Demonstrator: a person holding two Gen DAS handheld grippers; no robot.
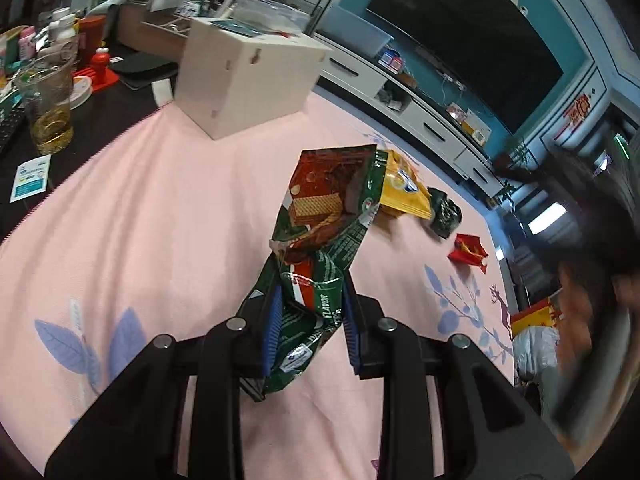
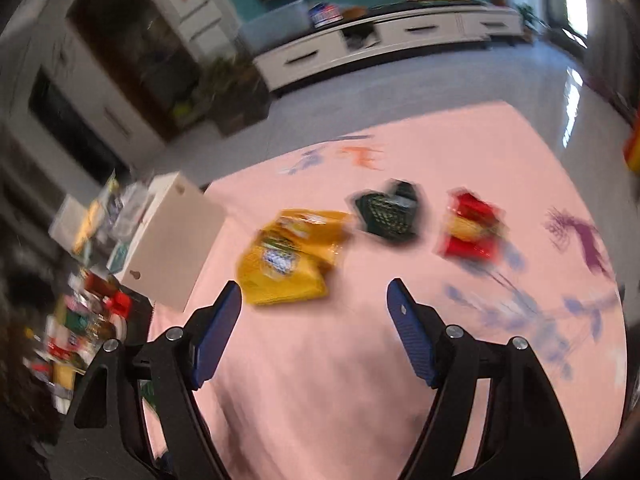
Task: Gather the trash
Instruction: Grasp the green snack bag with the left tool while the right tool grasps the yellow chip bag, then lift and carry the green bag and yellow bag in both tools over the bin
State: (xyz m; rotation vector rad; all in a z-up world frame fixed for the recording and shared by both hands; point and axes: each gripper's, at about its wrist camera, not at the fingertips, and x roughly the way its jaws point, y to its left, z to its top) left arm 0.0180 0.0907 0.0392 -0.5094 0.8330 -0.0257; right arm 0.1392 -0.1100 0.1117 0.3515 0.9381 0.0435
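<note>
My left gripper [image 1: 310,300] is shut on a green and red wafer wrapper [image 1: 324,216], held up above the pink tablecloth [image 1: 160,220]. Beyond it on the cloth lie a yellow snack bag [image 1: 408,192], a crumpled dark green wrapper [image 1: 444,212] and a red wrapper [image 1: 468,252]. In the blurred right wrist view my right gripper [image 2: 314,292] stands open over the cloth with nothing between its blue pads. The yellow bag [image 2: 288,256] lies just ahead of its left finger, the dark green wrapper [image 2: 386,212] and red wrapper [image 2: 472,228] farther off to the right.
A white wooden box [image 1: 244,76] stands at the far left of the cloth [image 2: 320,360], the same box [image 2: 172,244] showing in the right wrist view. A plastic cup [image 1: 50,108] of yellow drink and clutter crowd the dark table beside it. A person's head [image 1: 580,300] is at the right.
</note>
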